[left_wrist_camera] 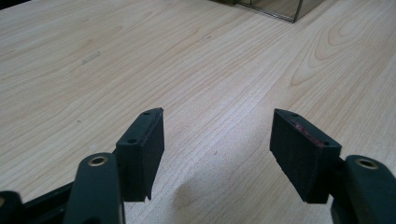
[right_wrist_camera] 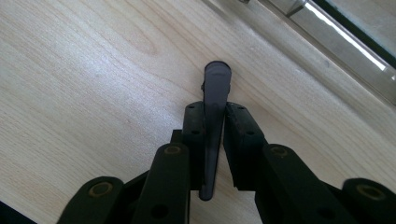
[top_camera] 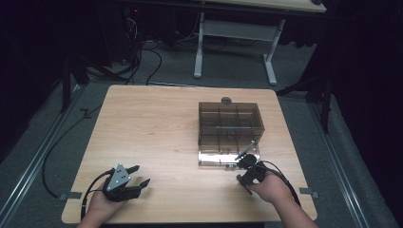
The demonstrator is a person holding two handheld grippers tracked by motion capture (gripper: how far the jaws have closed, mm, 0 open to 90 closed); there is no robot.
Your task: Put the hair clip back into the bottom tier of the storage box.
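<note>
Right gripper view: my right gripper (right_wrist_camera: 215, 121) is clenched on a slim dark tool (right_wrist_camera: 215, 93), its pads pressing both flat sides while the rounded tip juts out past them, just above the table (right_wrist_camera: 84, 70). Ahead of that tip, to the right, lies the box's (right_wrist_camera: 336, 37) clear edge. From the high view, this gripper (top_camera: 250, 173) sits just in front of the box (top_camera: 229, 121). My left gripper (left_wrist_camera: 217, 140) rests well apart, jaws spread wide over bare wood.

Bare wooden table (top_camera: 157, 123), white-legged desk (top_camera: 235, 42) behind, floor cables (top_camera: 147, 57).
</note>
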